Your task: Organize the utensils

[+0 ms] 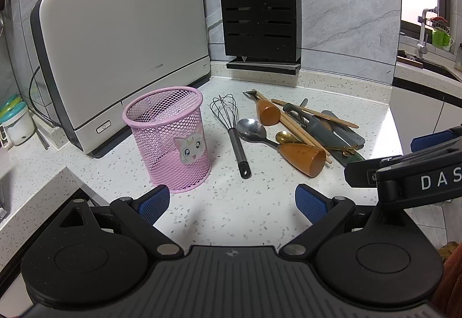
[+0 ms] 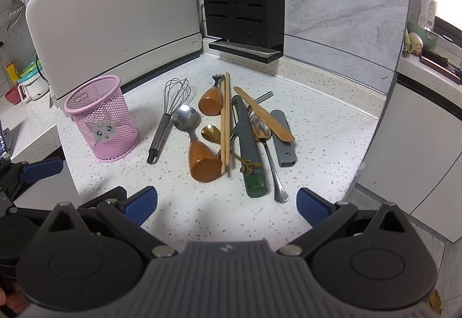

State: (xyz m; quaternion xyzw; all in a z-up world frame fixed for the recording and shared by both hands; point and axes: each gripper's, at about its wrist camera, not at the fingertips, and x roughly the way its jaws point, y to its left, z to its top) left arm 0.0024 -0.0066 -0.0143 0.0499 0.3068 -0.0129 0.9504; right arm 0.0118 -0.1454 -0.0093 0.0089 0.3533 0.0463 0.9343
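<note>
A pink mesh cup point(image 1: 170, 139) point(image 2: 101, 119) with a cat sticker stands upright and empty on the speckled white counter point(image 1: 219, 208). To its right lie a wire whisk point(image 1: 231, 127) point(image 2: 169, 116), a large steel spoon with a wooden handle point(image 1: 277, 142) point(image 2: 193, 139), a pair of chopsticks point(image 2: 225, 121), a small gold spoon point(image 2: 210, 132), a wooden spatula point(image 2: 264, 114) and other utensils in a loose pile. My left gripper point(image 1: 232, 204) hovers open before the cup and whisk. My right gripper point(image 2: 226, 204) hangs open just short of the pile, holding nothing.
A big white appliance point(image 1: 124, 46) stands behind the cup and a black slotted knife block point(image 1: 260, 9) sits in the corner. The counter drops off at the right edge point(image 2: 372, 145) and steps down at the left point(image 1: 43, 196). Small jars point(image 1: 16, 121) stand far left.
</note>
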